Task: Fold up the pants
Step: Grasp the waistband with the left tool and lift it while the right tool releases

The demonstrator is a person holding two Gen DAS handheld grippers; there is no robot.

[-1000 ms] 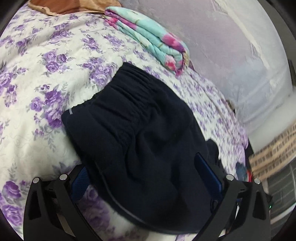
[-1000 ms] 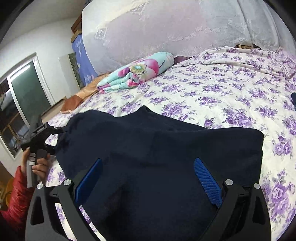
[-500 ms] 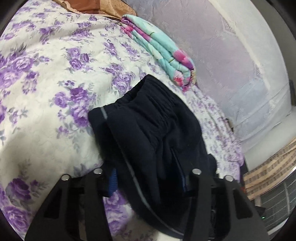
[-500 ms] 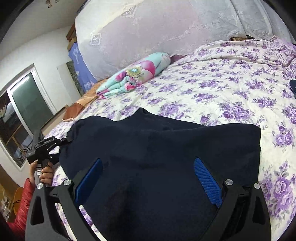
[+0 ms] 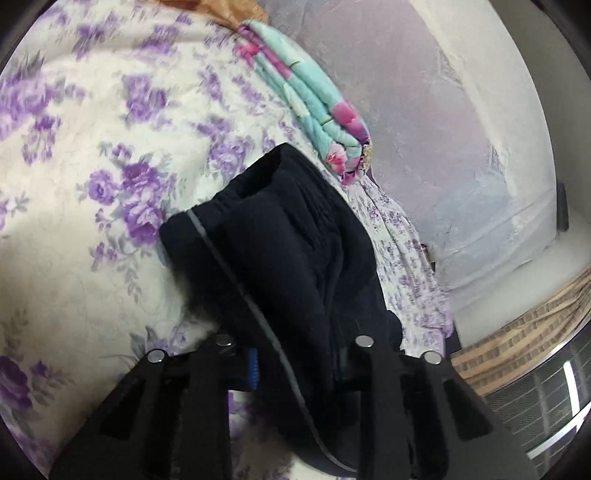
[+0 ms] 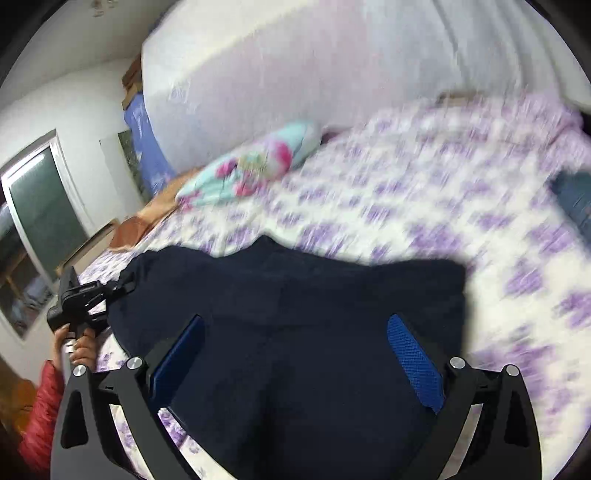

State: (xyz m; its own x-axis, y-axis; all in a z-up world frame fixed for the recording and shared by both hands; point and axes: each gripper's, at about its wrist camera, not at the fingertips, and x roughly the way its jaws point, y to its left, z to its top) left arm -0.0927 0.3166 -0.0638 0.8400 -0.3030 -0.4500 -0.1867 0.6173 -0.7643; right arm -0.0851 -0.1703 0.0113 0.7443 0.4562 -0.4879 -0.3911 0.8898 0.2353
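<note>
Dark navy pants (image 5: 288, 258) lie on a bed with a purple flowered sheet (image 5: 74, 221). My left gripper (image 5: 295, 369) is shut on the near edge of the pants, bunching the fabric between its jaws, and the waistband end lifts off the sheet. In the right wrist view the pants (image 6: 295, 314) spread wide under my right gripper (image 6: 295, 354), which is open with its blue pads (image 6: 413, 354) above the cloth. The left gripper (image 6: 85, 299) shows there at the pants' far left edge, held by a hand in a red sleeve.
A folded turquoise and pink blanket (image 5: 314, 107) lies near the headboard. An orange cloth (image 5: 221, 11) lies behind it. A white lace-covered headboard (image 6: 332, 74) rises at the back. A dark garment (image 6: 572, 195) sits at the right edge of the bed.
My left gripper has closed on the pants' edge and gathered the fabric. My right gripper stayed open and shifted over the pants; its view is now blurred by motion.
</note>
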